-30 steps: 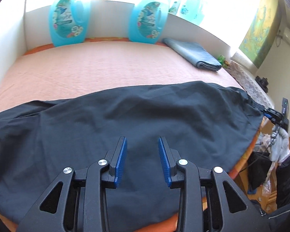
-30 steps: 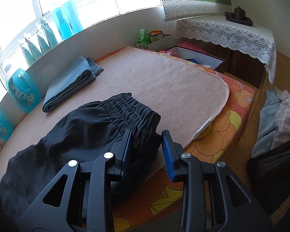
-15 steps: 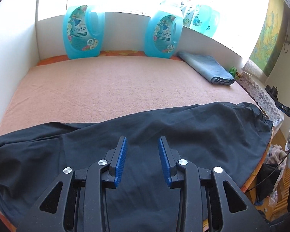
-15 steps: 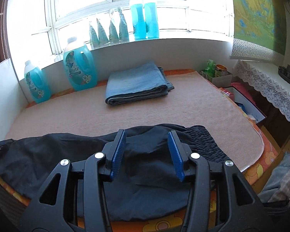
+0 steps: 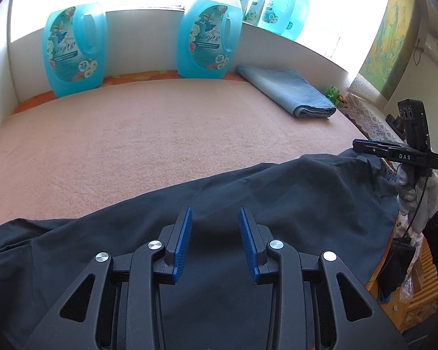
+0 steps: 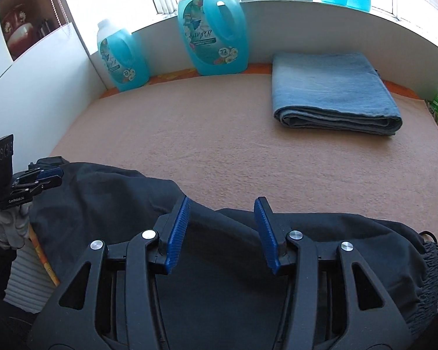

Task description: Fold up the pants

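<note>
Hovering over limp black pants at bed's near edge; both jaws apart, right's opening, empty; pinch waistband.

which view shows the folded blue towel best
The right wrist view: the folded blue towel lies large and nearly square-on, its layered front edge clear. The left wrist view shows it smaller, skewed, off to the right.
</note>
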